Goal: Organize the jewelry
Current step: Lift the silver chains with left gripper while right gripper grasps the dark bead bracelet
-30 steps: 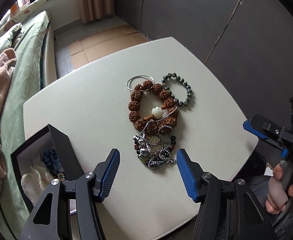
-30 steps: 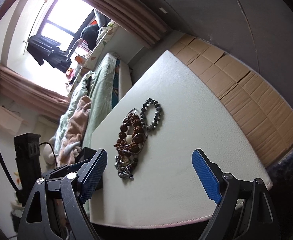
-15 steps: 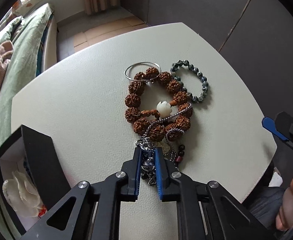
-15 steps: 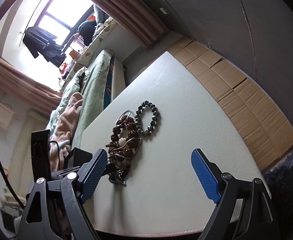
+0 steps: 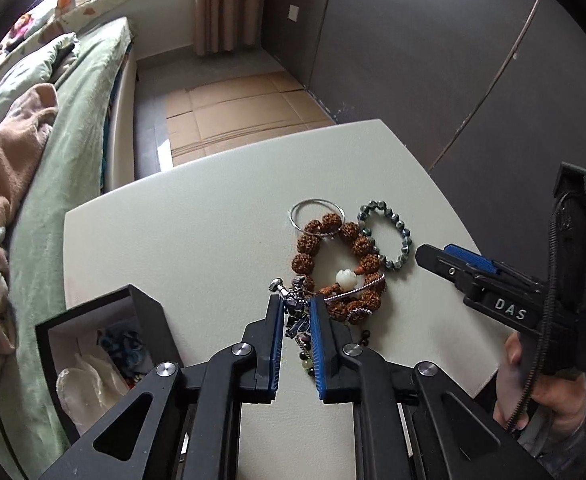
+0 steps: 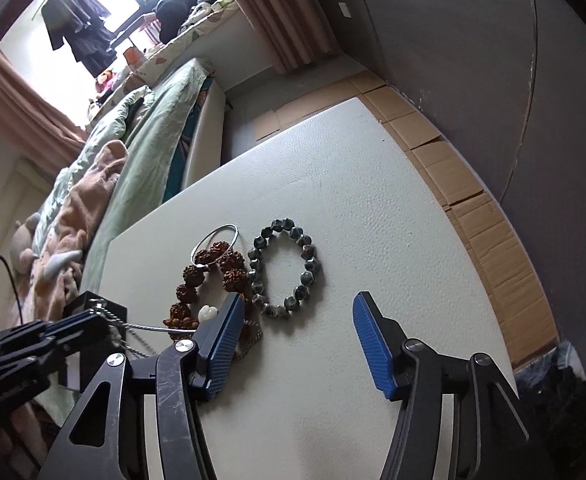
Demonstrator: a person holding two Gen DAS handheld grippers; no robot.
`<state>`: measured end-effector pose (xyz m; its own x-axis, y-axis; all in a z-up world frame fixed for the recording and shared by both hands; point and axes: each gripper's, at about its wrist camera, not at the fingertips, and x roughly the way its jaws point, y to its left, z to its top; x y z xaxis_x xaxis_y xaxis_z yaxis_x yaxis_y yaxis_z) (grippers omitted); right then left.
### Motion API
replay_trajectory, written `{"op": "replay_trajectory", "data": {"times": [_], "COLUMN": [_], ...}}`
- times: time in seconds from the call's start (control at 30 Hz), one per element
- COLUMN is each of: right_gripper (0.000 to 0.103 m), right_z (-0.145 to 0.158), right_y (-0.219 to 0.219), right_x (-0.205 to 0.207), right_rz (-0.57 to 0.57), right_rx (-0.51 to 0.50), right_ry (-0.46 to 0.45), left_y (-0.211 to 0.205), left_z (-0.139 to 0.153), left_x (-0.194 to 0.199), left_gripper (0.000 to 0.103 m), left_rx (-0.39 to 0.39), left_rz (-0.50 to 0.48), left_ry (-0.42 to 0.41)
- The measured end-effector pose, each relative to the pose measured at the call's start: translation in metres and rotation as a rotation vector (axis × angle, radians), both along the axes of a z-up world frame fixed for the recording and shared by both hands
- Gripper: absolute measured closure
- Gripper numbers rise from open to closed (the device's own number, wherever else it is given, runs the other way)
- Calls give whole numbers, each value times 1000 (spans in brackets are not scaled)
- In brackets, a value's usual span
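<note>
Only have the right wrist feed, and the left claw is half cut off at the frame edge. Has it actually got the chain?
Observer: Yes. The left claw has just closed, and its blue pads pinch the tangled dark metal chain bundle.
Operator: Is the bundle free of the other pieces?
Observer: Not yet. A silver strand from it runs taut across the brown seed-bead bracelet.
Operator: Anything in the box beside it?
Observer: The open black box holds a white shell-shaped piece and something blue that I cannot identify.
</note>
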<state>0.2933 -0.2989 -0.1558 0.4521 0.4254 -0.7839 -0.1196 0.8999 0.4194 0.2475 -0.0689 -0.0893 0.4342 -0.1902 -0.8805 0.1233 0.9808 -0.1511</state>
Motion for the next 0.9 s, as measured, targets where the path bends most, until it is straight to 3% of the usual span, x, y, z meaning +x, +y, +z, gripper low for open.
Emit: {"op": "replay_trajectory", "data": {"times": [0.43,0.53,0.7,0.9], "right_gripper": [70,89,92,93], "right_z": [-8,-6,-2,4], "right_y": [29,30,15,-20], "right_x": [5,-6,-26,-43], "right_rz": [14,28,41,7], "right_rx": [-340,-411,-381,-167], "right_ry": [-29,-30,-13,33], "left_y": [25,27,30,37], "left_z": [44,49,54,74], "left_x": [-11,-15,-22,-32], "left_gripper": [90,90,90,90], "left_rx": [-58,-75,-92,-122], "left_rz": [31,27,20,27], "left_ry": [-76,-79,-90,-136]}}
